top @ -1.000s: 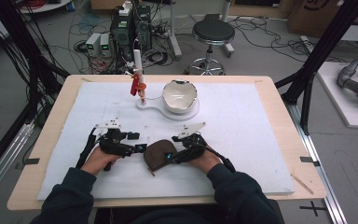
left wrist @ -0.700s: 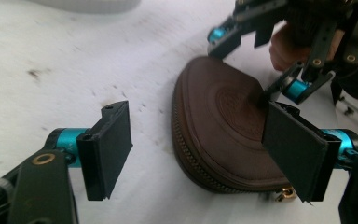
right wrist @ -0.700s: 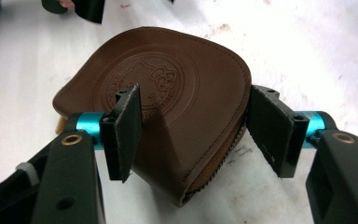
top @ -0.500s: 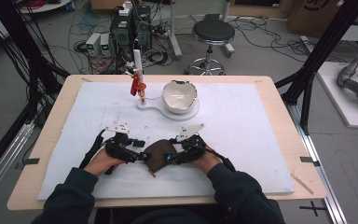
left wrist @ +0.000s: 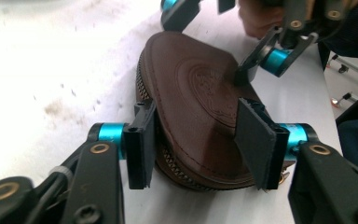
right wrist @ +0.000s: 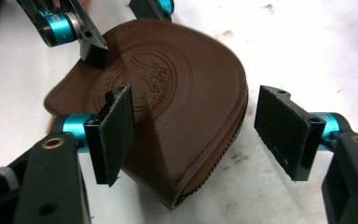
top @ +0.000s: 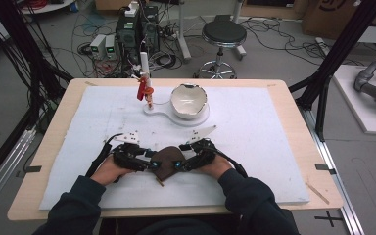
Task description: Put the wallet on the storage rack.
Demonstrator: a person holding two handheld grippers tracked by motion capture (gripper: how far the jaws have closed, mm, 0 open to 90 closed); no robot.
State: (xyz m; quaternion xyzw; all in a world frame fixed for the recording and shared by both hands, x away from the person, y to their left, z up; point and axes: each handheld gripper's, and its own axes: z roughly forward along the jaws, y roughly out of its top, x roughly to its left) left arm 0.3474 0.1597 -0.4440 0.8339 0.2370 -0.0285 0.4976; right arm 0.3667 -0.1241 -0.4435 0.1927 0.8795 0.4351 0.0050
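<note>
A brown leather pouch (top: 166,161) lies flat on the white mat (top: 254,147) that covers the table (top: 54,122), at the lower middle of the high view, between the person's two hands. The left gripper (left wrist: 196,140) has its jaws spread around the near end of the pouch, one pad beside the zipped edge, the other over the embossed top; whether they press on it I cannot tell. The right gripper (right wrist: 196,134) has its jaws wide apart, one pad over the embossed face, the other clear of the curved zip edge. Toward the top centre of the high view a white bowl (top: 188,100) sits on a white base (top: 159,110), with a red clamp stand (top: 144,90) just left of it
</note>
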